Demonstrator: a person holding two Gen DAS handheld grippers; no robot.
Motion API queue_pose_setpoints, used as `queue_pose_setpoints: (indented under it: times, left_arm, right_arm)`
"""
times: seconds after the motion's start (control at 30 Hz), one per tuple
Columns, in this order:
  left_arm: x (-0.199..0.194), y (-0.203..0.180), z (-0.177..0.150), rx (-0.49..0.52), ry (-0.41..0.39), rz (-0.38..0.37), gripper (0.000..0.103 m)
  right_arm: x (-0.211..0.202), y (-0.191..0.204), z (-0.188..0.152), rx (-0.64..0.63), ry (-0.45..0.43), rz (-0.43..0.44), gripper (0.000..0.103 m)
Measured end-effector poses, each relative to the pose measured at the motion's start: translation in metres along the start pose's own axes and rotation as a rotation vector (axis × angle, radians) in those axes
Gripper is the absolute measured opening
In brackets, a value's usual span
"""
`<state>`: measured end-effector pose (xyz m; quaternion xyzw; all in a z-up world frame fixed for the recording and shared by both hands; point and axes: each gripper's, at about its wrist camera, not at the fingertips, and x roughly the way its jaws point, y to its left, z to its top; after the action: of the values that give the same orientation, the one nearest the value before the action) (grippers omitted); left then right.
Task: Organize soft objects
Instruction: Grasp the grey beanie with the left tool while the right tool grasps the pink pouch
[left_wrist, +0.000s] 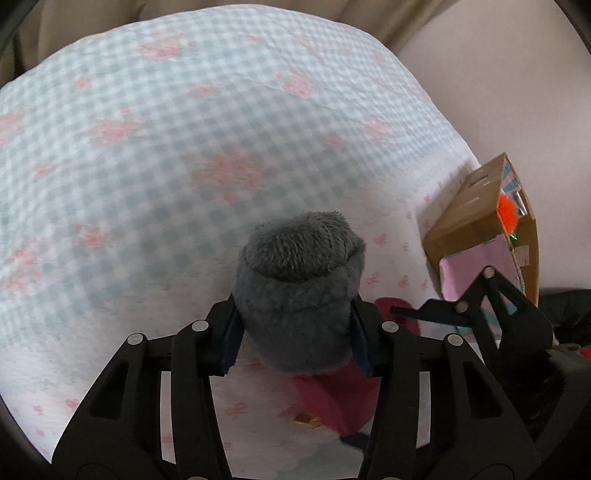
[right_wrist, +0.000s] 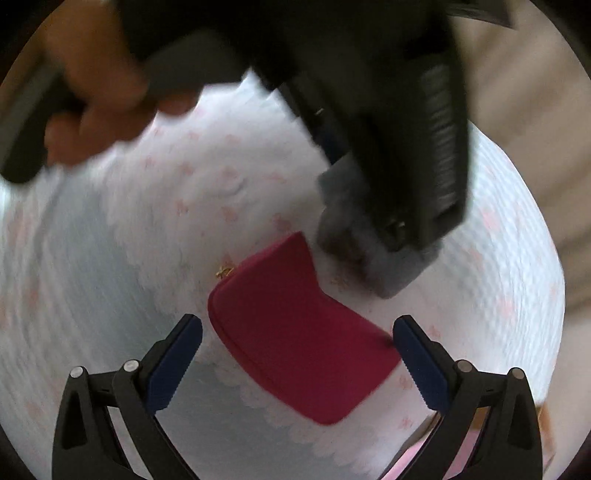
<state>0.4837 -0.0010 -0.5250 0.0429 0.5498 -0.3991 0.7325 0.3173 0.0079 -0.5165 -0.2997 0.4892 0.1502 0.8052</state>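
My left gripper (left_wrist: 295, 332) is shut on a grey plush toy (left_wrist: 299, 280) and holds it above the bed. In the right wrist view the same gripper (right_wrist: 373, 254) comes in from the top, with the grey plush (right_wrist: 340, 192) between its fingers. A dark red soft pouch (right_wrist: 295, 325) with a gold zip pull lies flat on the bed; it also shows in the left wrist view (left_wrist: 340, 398) under the plush. My right gripper (right_wrist: 297, 343) is open, its blue pads either side of the pouch, just above it. It also shows in the left wrist view (left_wrist: 413, 312), at right.
The bed is covered with a blue-checked quilt (left_wrist: 166, 147) with pink flowers. A cardboard box (left_wrist: 476, 214) with a pink panel and an orange fluffy thing (left_wrist: 508, 214) inside stands at the bed's right edge. A beige wall lies beyond. A hand (right_wrist: 99, 99) holds the left gripper's handle.
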Motion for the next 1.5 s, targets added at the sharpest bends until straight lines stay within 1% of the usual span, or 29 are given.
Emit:
queue_pose_setpoints:
  times: [0.07, 0.13, 0.23, 0.3, 0.37, 0.5, 0.63, 0.73, 0.83, 0.87, 0.9, 0.93, 0.97, 1.03, 1.07, 1.1, 1.2, 1.3, 1.33, 1.5]
  left_arm:
    - [-0.002, 0.008, 0.0, -0.012, -0.003, -0.002, 0.045]
    - [-0.005, 0.016, 0.0, -0.023, -0.009, -0.003, 0.044]
    - [-0.007, 0.023, -0.001, -0.045, -0.022, -0.014, 0.041]
    - [-0.011, 0.026, -0.003, -0.06, -0.031, -0.021, 0.039]
    - [-0.017, 0.026, -0.004, -0.064, -0.044, -0.009, 0.038]
    - [-0.036, 0.024, -0.007, -0.067, -0.068, 0.02, 0.038]
    - [-0.065, 0.017, -0.011, -0.065, -0.077, 0.035, 0.038]
    - [-0.095, 0.006, -0.011, -0.062, -0.098, 0.041, 0.038]
    - [-0.131, -0.013, -0.009, -0.051, -0.125, 0.049, 0.038]
    - [-0.145, -0.022, -0.008, -0.042, -0.135, 0.056, 0.038]
    - [-0.158, -0.032, -0.006, -0.032, -0.143, 0.064, 0.038]
    - [-0.168, -0.04, -0.005, -0.023, -0.149, 0.069, 0.038]
    - [-0.181, -0.052, -0.003, -0.013, -0.155, 0.077, 0.038]
    - [-0.203, -0.074, 0.001, 0.003, -0.168, 0.089, 0.038]
    - [-0.212, -0.086, 0.002, 0.011, -0.175, 0.096, 0.038]
    - [-0.219, -0.095, 0.002, 0.018, -0.179, 0.099, 0.038]
    - [-0.243, -0.136, 0.002, 0.041, -0.195, 0.099, 0.038]
    - [-0.256, -0.175, 0.0, 0.047, -0.209, 0.097, 0.038]
    - [-0.258, -0.186, 0.0, 0.044, -0.21, 0.095, 0.038]
    - [-0.255, -0.255, -0.008, 0.03, -0.233, 0.106, 0.038]
  right_arm:
    - [0.007, 0.008, 0.002, -0.101, 0.024, -0.002, 0.086]
    - [0.012, 0.015, 0.004, -0.182, 0.043, 0.017, 0.073]
    - [0.012, 0.021, 0.008, -0.246, 0.059, 0.055, 0.057]
    - [0.011, 0.025, 0.011, -0.269, 0.065, 0.06, 0.052]
    - [0.005, 0.029, 0.013, -0.261, 0.062, 0.056, 0.048]
    - [-0.017, 0.028, 0.013, -0.147, 0.046, 0.063, 0.045]
    - [-0.044, 0.014, 0.014, -0.009, 0.025, 0.072, 0.045]
    - [-0.081, 0.001, 0.015, 0.133, -0.016, 0.075, 0.045]
    - [-0.121, -0.01, 0.018, 0.227, -0.057, 0.064, 0.045]
    - [-0.141, -0.014, 0.018, 0.258, -0.075, 0.051, 0.045]
    - [-0.147, -0.028, 0.009, 0.277, -0.086, 0.045, 0.045]
    - [-0.162, -0.032, 0.008, 0.302, -0.098, 0.037, 0.045]
    - [-0.181, -0.039, 0.007, 0.341, -0.116, 0.029, 0.045]
    - [-0.208, -0.05, -0.003, 0.41, -0.137, 0.031, 0.045]
    - [-0.225, -0.058, -0.008, 0.465, -0.148, 0.038, 0.045]
    - [-0.234, -0.07, -0.017, 0.495, -0.155, 0.041, 0.045]
    - [-0.267, -0.081, -0.03, 0.59, -0.181, 0.042, 0.045]
    - [-0.301, -0.098, -0.049, 0.67, -0.215, 0.04, 0.045]
    - [-0.314, -0.107, -0.06, 0.703, -0.225, 0.039, 0.045]
    - [-0.346, -0.148, -0.101, 0.78, -0.248, 0.032, 0.045]
